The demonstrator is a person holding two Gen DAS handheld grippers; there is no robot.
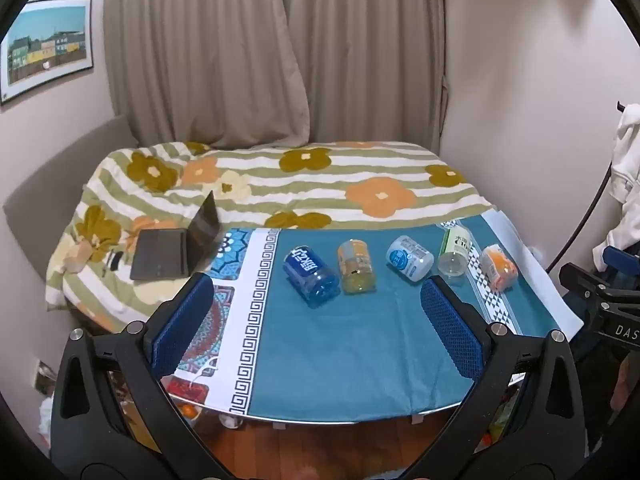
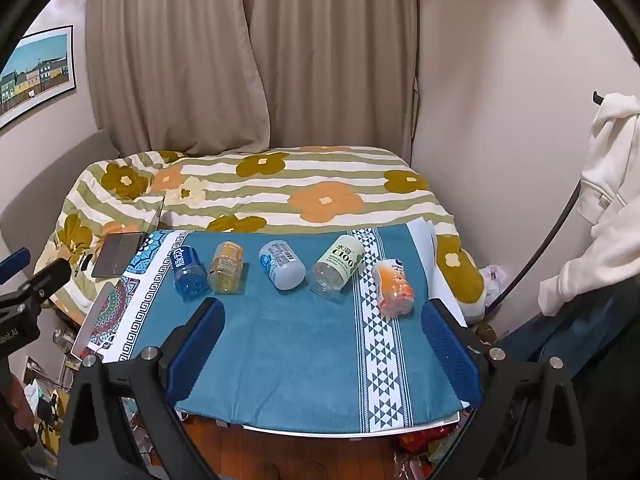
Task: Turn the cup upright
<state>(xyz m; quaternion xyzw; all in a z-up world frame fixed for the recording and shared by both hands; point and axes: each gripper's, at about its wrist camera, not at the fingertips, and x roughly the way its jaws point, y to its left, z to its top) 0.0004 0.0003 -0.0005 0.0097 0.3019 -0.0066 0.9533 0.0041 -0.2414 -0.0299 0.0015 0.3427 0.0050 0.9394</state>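
Several cups cut from drink bottles lie on their sides in a row on the teal cloth of the table [image 1: 352, 360] [image 2: 300, 360]: a blue one [image 1: 310, 276] [image 2: 189, 270], a yellow one [image 1: 356, 267] [image 2: 227, 268], a pale blue-white one [image 1: 410, 258] [image 2: 280, 265], a clear one with a green-white label [image 1: 453, 252] [image 2: 336, 266] and an orange one [image 1: 498, 267] [image 2: 394, 288]. My left gripper [image 1: 316, 292] is open and empty, short of the blue and yellow cups. My right gripper [image 2: 322, 312] is open and empty, short of the clear cup.
A bed with a flowered quilt [image 1: 280, 184] stands behind the table, with an open laptop [image 1: 172, 248] on it at the left. Curtains [image 1: 272, 52] hang behind. A white garment [image 2: 604, 200] hangs at the right. Clutter lies on the wooden floor under the table.
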